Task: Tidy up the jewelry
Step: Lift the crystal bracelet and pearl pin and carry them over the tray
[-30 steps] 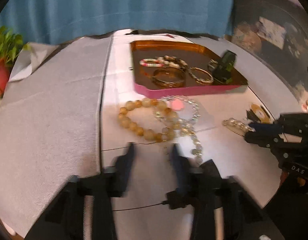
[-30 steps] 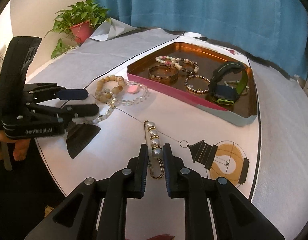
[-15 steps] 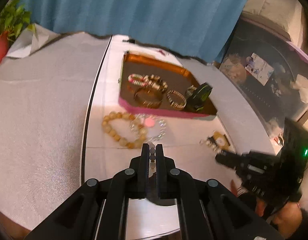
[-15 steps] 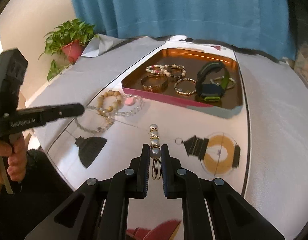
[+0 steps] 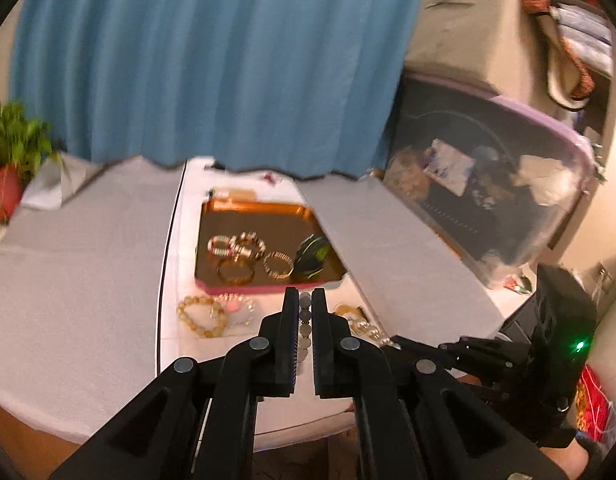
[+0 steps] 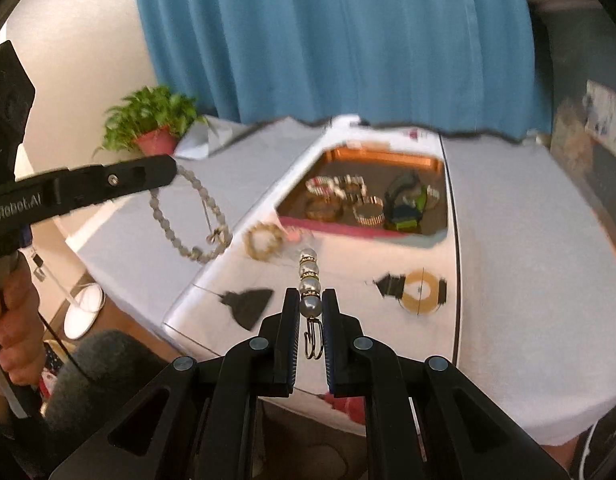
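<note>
Both grippers are up off the table, each pinching one piece of jewelry.

Nearest, the right gripper is clenched on a pearl clasp piece, whose pearls stick out toward twelve o'clock and whose gold hook hangs between the jaws. At about ten o'clock from it, the left gripper is clamped on a grey bead necklace that dangles in a loop clear of the white table. Seen from the left wrist, those grey beads sit pressed between the closed fingers. Farther out on the table lie an amber bead bracelet and a clear pink-charm bracelet touching it. Beyond them, at twelve o'clock, the copper tray holds bangles, a beaded bracelet and a green-strapped watch. Farthest back are a blue curtain and a potted plant.
</note>
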`<move>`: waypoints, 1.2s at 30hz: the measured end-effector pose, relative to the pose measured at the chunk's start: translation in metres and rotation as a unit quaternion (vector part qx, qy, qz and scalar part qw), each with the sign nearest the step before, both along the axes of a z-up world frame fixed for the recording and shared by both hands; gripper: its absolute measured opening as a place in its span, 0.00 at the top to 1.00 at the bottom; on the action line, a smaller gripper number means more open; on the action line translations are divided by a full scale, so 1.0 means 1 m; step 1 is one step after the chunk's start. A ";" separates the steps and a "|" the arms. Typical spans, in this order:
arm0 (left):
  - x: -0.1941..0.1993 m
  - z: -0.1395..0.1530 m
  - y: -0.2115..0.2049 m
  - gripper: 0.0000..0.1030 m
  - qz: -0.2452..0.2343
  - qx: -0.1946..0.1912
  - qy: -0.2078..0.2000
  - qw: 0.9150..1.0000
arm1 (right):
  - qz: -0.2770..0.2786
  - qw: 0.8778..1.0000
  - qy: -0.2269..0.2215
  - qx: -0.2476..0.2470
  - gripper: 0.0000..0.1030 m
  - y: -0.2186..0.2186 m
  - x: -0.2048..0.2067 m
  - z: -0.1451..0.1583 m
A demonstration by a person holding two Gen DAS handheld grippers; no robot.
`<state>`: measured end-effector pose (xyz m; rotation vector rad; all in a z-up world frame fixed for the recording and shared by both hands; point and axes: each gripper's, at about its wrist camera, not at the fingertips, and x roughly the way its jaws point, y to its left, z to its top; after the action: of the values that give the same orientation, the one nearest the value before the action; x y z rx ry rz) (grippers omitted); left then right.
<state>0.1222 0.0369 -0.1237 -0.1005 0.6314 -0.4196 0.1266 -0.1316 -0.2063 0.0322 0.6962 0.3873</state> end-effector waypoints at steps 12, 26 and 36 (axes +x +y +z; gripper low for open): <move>-0.069 0.065 0.008 0.97 -0.018 -0.025 -0.073 0.997 | 0.007 0.992 -0.108 0.057 0.89 0.006 -0.073 0.105; -0.056 0.049 0.028 0.97 -0.033 -0.077 -0.051 0.995 | 0.021 0.991 -0.113 0.061 0.89 0.011 -0.075 0.106; 0.002 0.019 0.034 0.97 -0.019 -0.102 -0.015 0.995 | 0.020 0.995 -0.071 0.071 0.89 0.007 -0.020 0.068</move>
<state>0.1242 0.0710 -0.1045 -0.2754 0.5600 -0.5213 0.1061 -0.1248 -0.1385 0.1239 0.5278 0.4734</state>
